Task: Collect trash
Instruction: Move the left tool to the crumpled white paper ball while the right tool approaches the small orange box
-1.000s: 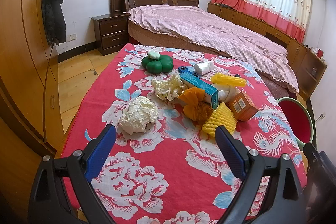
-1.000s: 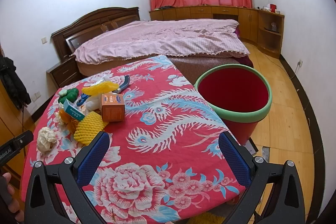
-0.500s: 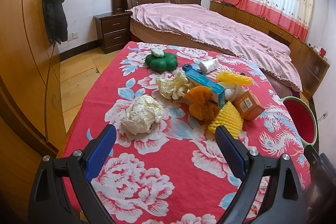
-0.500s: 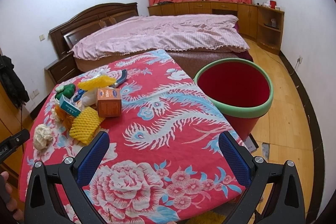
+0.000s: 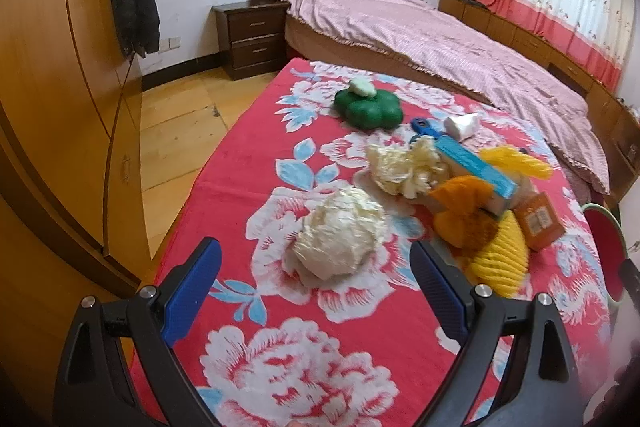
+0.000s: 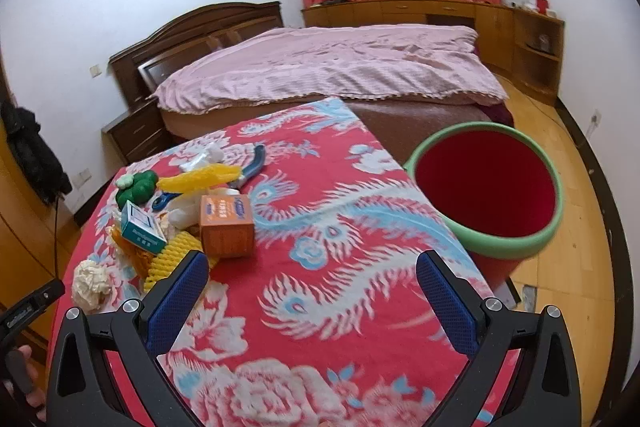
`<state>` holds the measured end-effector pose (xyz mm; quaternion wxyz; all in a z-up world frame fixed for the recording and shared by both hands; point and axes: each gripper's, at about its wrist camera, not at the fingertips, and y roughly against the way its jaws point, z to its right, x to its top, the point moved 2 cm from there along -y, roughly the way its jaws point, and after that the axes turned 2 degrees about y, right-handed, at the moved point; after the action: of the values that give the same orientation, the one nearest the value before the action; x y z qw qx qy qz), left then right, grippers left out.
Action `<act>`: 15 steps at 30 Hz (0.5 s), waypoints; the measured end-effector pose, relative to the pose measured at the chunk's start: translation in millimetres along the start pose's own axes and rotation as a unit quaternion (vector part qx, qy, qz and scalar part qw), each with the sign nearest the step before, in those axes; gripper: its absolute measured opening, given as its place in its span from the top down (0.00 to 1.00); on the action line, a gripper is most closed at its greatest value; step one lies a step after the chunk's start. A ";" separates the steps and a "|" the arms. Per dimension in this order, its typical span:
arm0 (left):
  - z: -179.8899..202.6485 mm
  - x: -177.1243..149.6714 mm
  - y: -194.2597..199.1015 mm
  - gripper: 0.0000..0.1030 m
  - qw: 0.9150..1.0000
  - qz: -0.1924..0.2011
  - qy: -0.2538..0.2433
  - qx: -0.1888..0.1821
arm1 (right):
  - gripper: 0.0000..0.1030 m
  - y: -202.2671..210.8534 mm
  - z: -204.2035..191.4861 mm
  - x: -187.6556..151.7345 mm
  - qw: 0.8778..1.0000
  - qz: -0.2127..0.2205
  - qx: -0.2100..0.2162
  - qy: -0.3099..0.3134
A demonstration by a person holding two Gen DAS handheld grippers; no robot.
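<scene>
A crumpled white paper ball lies on the red flowered tablecloth, just ahead of my open left gripper and between its fingers' line. Behind it sits a pile: a second paper wad, orange wrapper, yellow foam net, teal box and orange box. My right gripper is open over the cloth, with nothing between its fingers. The orange box and yellow net lie at its left finger. A red bin with a green rim stands right of the table.
A green flower-shaped object, blue-handled tool and white roll lie farther back. Wooden wardrobe stands left, a bed behind the table. A hand holding the left gripper shows at the lower left of the right wrist view.
My left gripper has moved forward toward the white paper ball, which now looms larger between its fingers. The right gripper has also advanced over the table, closer to the orange box.
</scene>
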<state>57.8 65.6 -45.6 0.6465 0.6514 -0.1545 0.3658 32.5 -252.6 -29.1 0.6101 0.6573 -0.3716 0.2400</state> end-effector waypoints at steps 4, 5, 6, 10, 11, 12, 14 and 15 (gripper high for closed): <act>-2.3 2.1 -14.2 0.11 1.000 -0.016 0.006 -0.006 | 0.00 -15.9 -12.5 3.6 1.000 -0.007 0.007 0.026; -0.9 2.0 -17.0 0.11 1.000 -0.019 0.004 -0.008 | 0.00 -20.7 -15.9 4.4 0.999 -0.007 0.007 0.034; 0.2 2.0 -20.3 0.12 1.000 -0.022 0.001 -0.009 | 0.00 -26.7 -19.1 4.8 0.999 -0.008 0.007 0.043; 4.7 2.6 -32.0 0.19 0.999 -0.033 -0.003 -0.013 | 0.00 -51.1 -30.3 6.2 0.998 -0.027 0.015 0.057; 5.1 2.8 -34.8 0.19 0.999 -0.036 -0.002 -0.016 | 0.00 -54.8 -32.1 6.7 0.998 -0.030 0.020 0.056; 4.9 3.2 -37.3 0.19 0.999 -0.037 -0.001 -0.018 | 0.00 -58.9 -34.2 7.5 0.998 -0.034 0.028 0.054; 5.6 3.6 -41.2 0.21 0.999 -0.040 0.000 -0.021 | 0.00 -66.2 -38.7 9.2 0.997 -0.045 0.042 0.051; 5.9 3.7 -43.2 0.22 0.999 -0.042 0.000 -0.023 | 0.00 -70.4 -41.0 9.9 0.996 -0.049 0.048 0.050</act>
<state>91.2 66.0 -74.0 0.6763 0.6421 -0.1354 0.3346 99.1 -215.8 -59.7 0.6068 0.6901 -0.2965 0.2600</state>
